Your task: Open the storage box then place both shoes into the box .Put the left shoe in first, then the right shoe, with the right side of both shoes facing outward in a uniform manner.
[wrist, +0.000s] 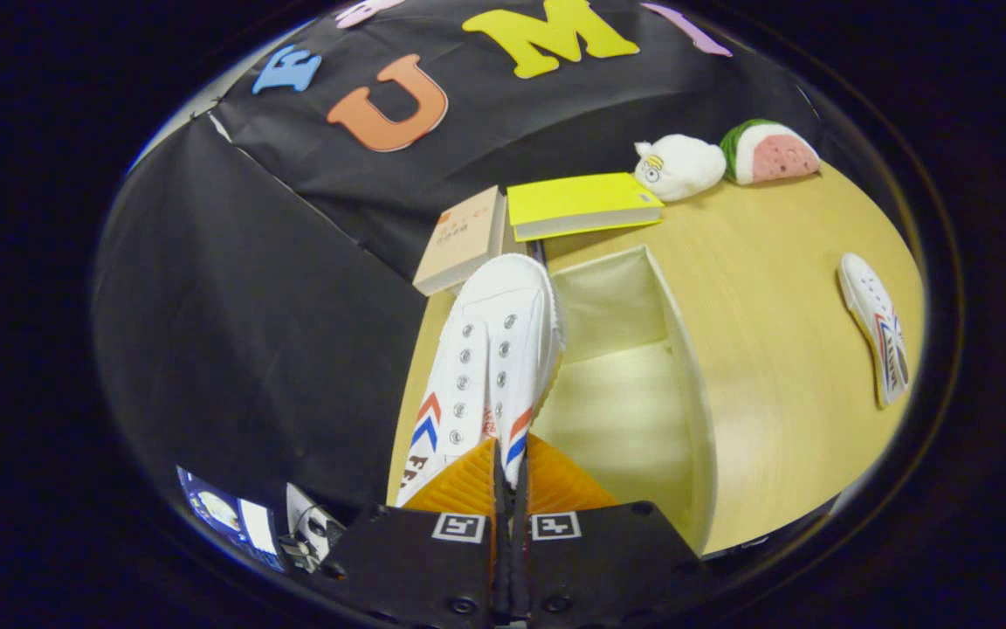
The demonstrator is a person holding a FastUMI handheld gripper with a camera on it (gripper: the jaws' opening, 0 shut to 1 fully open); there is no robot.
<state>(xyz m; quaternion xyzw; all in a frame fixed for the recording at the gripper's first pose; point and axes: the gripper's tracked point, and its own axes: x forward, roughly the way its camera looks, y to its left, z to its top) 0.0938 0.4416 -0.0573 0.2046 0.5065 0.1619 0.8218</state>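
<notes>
Shoe held over open box — 2 shoes, 1 box, 2 books, 2 plush toys.

Gripper [507, 476]: fingers nearly together, clamped on heel end of white canvas shoe [490, 358]; shoe's long axis runs straight ahead of fingers, toe pointing away, metal eyelets in 2 rows, red/blue chevrons on sides, rubber toe cap. It hangs over near-left edge of storage box [686, 367], a cream fabric-lined rect. bin, open, interior bare. 2nd shoe [877, 328], same pattern, lies on its side on wood-grain table [782, 262], well apart to box's right. Beyond box: tan book [461, 240], yellow book [577, 205], white round plush [679, 166], watermelon-slice plush [769, 153], touching.
</notes>
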